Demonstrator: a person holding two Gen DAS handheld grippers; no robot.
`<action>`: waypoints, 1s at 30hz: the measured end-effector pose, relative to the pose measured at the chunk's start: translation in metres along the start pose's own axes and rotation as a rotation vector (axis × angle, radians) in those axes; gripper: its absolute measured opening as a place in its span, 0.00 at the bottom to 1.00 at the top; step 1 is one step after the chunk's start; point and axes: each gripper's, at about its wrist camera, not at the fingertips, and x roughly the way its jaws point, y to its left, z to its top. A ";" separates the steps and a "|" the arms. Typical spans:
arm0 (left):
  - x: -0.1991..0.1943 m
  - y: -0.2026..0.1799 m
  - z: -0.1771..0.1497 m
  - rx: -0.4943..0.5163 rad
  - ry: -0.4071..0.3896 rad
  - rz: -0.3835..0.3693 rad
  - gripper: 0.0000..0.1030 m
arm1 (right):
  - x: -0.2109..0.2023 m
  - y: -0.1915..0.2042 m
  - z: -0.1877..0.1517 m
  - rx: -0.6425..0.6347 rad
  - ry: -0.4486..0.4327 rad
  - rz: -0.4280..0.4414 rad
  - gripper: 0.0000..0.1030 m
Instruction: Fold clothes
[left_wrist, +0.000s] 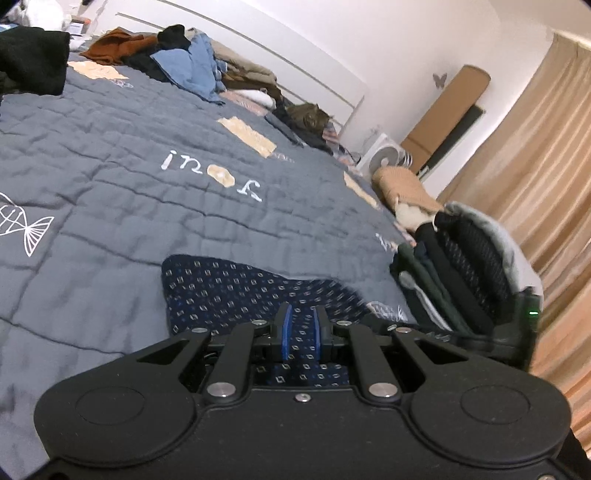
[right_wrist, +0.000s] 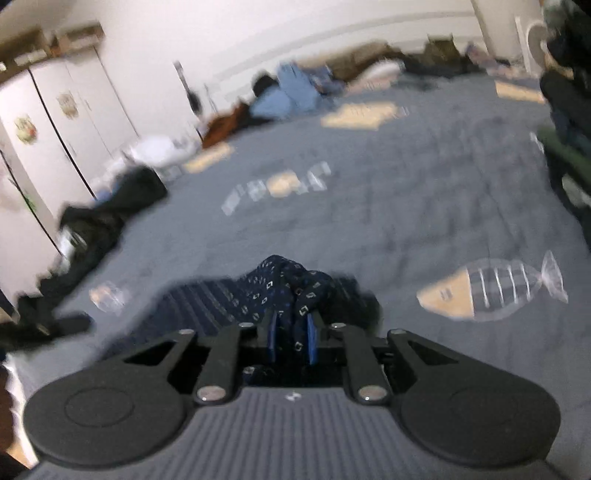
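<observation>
A navy patterned garment (left_wrist: 236, 291) is being gripped by both the left gripper (left_wrist: 301, 332) and right gripper (right_wrist: 291, 339) on the bed quilt (left_wrist: 110, 192); next, it likely needs spreading flat for folding.

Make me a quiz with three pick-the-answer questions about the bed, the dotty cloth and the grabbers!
1. Where is the stack of folded clothes?
A. near the right edge of the bed, seen from the left wrist
B. on the floor
C. on the white cupboard

2. What colour is the patterned cloth in the grippers?
A. bright red
B. dark navy with small light marks
C. plain yellow

3. What is the right gripper doing?
A. standing wide open over nothing
B. holding a fan
C. pinching a bunch of the patterned cloth

Answers:
1. A, the stack sits on the grey quilt at the picture's right, by the curtain.
2. B, navy fabric with tiny pale shapes.
3. C, cloth is bunched between its blue pads; the left gripper also grips it.
</observation>
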 end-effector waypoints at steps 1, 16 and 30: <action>0.000 0.000 -0.001 0.008 0.003 0.004 0.12 | 0.006 -0.003 -0.004 0.016 0.032 0.006 0.19; -0.004 0.003 0.003 0.028 -0.003 0.053 0.12 | 0.018 -0.011 -0.003 0.138 0.025 0.061 0.41; -0.005 0.006 0.003 0.022 -0.002 0.054 0.12 | -0.001 -0.030 0.007 0.207 -0.131 0.023 0.13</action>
